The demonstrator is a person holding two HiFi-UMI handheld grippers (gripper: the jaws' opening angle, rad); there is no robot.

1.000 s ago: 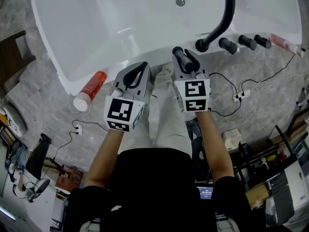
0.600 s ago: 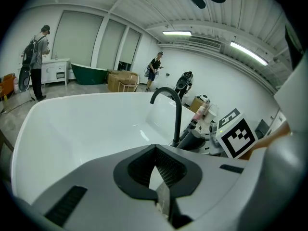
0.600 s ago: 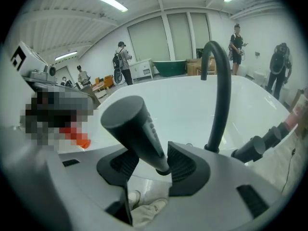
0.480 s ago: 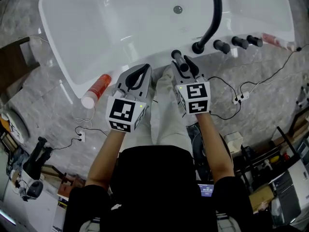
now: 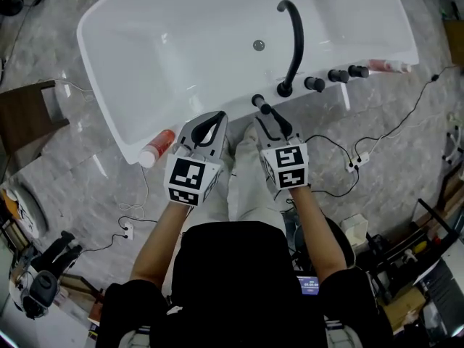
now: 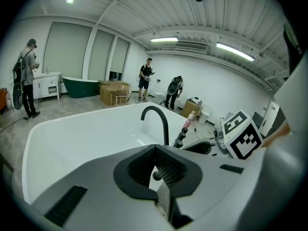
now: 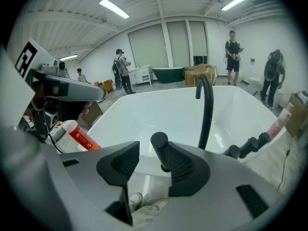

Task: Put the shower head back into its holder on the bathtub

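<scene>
Right gripper (image 5: 270, 119): jaws have just been opening and stand wide, pressing on nothing. The shower head (image 7: 159, 141) stands upright on the near rim of the bathtub (image 5: 105, 93), apparently in its holder, in line with my gap and close to one pad. Left gripper (image 5: 210, 122): jaws together, empty. Risk, as I judge it: a pad snagging the head on withdrawal would tip it out. I cannot verify how deep it is seated.

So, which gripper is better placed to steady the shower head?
Probably right: the right gripper, jaws just opened and empty, lines up with the shower head; the left gripper is shut and aside.
</scene>
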